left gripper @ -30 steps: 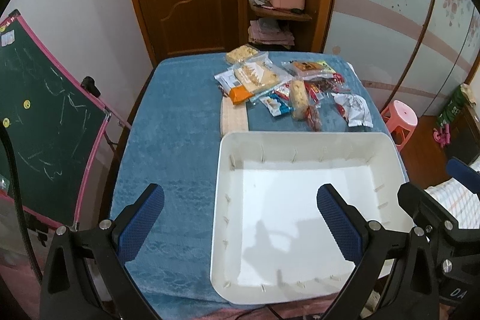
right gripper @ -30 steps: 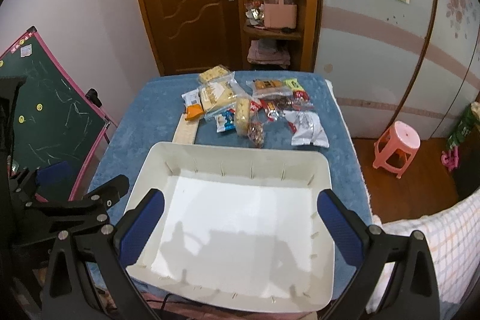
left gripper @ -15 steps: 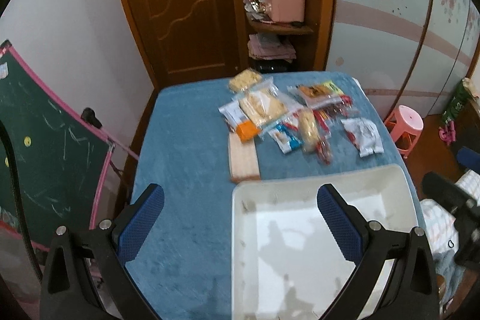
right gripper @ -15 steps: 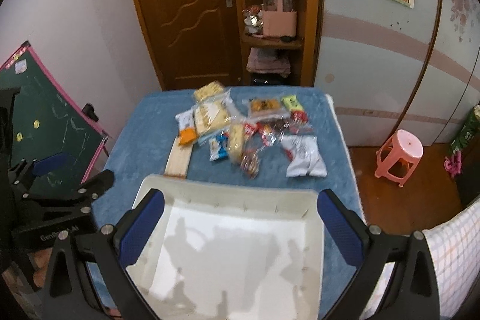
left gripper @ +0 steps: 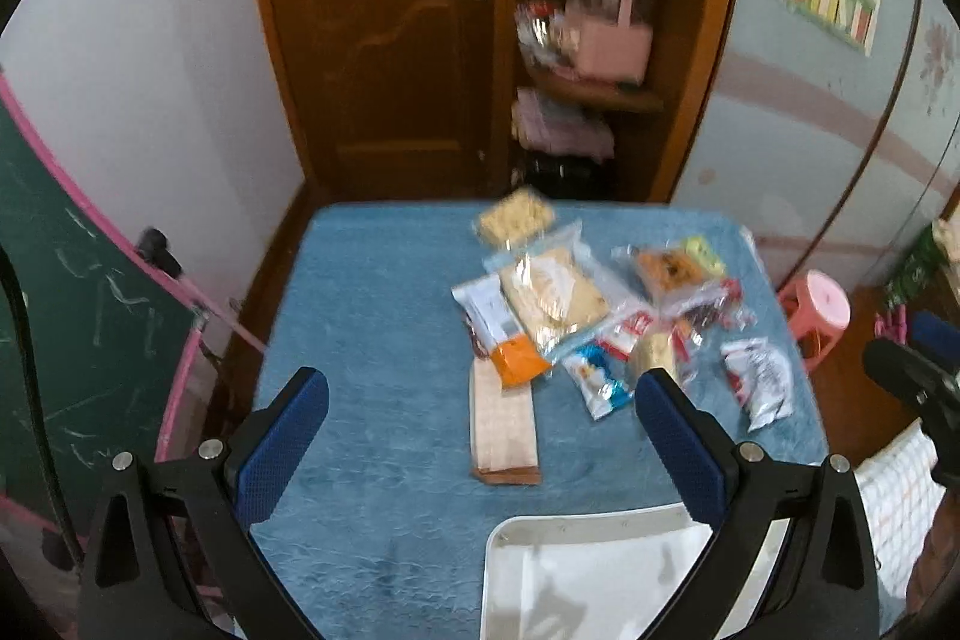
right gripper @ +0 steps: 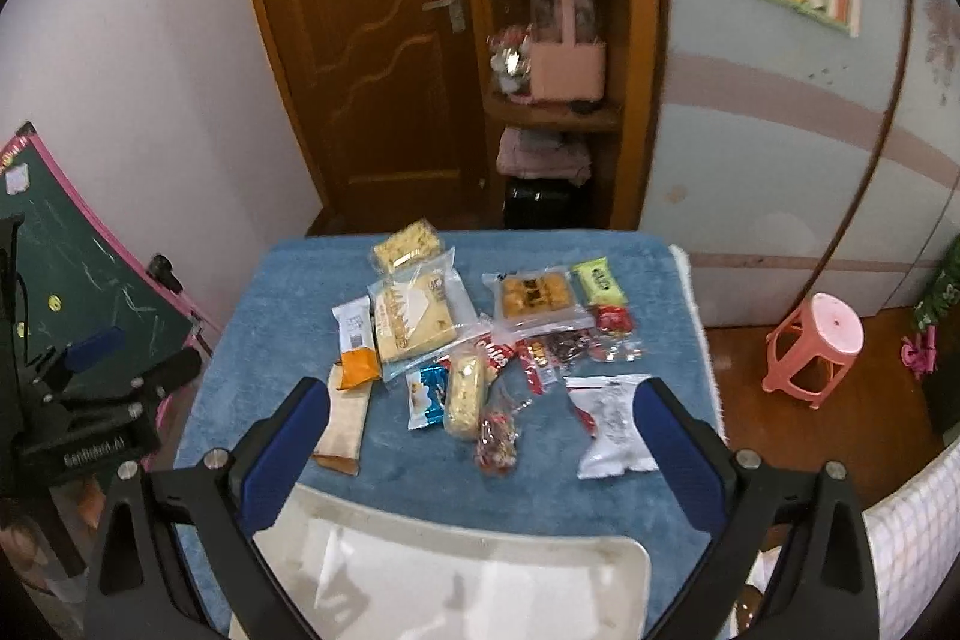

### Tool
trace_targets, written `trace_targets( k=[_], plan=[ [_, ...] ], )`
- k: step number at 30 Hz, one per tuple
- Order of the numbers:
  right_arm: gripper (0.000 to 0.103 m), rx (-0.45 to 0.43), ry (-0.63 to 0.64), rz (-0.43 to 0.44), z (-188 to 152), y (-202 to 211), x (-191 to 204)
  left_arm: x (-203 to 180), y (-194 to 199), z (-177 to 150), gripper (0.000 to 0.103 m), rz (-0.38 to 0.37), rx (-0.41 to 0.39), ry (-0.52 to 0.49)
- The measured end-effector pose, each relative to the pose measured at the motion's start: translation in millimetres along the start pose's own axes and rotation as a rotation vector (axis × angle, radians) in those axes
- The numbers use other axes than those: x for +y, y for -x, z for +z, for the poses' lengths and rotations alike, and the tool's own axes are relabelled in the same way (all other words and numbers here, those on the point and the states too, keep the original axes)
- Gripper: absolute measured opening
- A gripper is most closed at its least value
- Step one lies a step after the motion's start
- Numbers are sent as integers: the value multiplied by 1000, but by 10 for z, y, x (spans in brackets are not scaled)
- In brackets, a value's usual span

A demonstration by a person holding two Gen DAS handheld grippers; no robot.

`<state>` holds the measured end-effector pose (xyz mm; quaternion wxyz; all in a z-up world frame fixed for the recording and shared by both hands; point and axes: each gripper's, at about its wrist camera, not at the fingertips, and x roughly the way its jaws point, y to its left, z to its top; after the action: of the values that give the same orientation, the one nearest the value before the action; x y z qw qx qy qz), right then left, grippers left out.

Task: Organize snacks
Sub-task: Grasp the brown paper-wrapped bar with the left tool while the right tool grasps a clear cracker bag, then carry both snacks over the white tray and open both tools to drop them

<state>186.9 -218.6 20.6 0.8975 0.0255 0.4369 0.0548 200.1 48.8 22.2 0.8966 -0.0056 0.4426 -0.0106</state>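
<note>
On the blue-cloth worktop [right gripper: 288, 292]: heap of wrapped snacks [right gripper: 480, 334], beyond white plastic tray [right gripper: 456, 574]. White foil pouch [right gripper: 612, 424] lies nearest right tool [right gripper: 480, 436], long axis running away; jaws wide, closing, nothing betw. Left tool [left gripper: 480, 430] spread, empty, farther off.

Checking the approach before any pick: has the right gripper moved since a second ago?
Yes. In its own view the white tray has slid toward the bottom edge and the snack pile sits lower, so the right gripper moved forward toward the snacks, jaws closing, nothing between.
</note>
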Motion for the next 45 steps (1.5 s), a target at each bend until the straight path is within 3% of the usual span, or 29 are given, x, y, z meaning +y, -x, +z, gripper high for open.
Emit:
trace_targets(
  k=[7, 12, 18, 20, 24, 28, 29, 37, 41, 45],
  plan=[
    [81, 180, -27, 36, 29, -1094, -10, -70, -1128, -126, 102, 8, 201, -39],
    [65, 326, -79, 61, -61, -1833, -62, -102, -1813, -238, 102, 22, 361, -11],
    [54, 407, -94, 59, -162, -2273, -82, -151, -2236, -279, 102, 38, 446, 12],
    [44, 426, -95, 67, -200, -2346, -88, -178, -2319, -284, 102, 40, 474, 16],
    [34, 427, -89, 101, -230, -2375, -101, -220, -2484, -289, 100, 43, 537, 20],
    [30, 407, -58, 86, -232, -2298, -71, -190, -2654, -411, 61, 15, 624, 54],
    [30, 401, -51, 83, -227, -2275, -71, -193, -2652, -415, 56, 17, 609, 57],
    [29, 317, -94, 128, -139, -1878, -191, -90, -2418, -429, 54, 18, 529, 97],
    [29, 259, -122, 142, -61, -1547, -248, -73, -1933, -313, 54, -13, 426, 84],
    [29, 173, -130, 159, 5, -1086, -250, -88, -1168, -170, 54, -61, 294, 49]
  ],
)
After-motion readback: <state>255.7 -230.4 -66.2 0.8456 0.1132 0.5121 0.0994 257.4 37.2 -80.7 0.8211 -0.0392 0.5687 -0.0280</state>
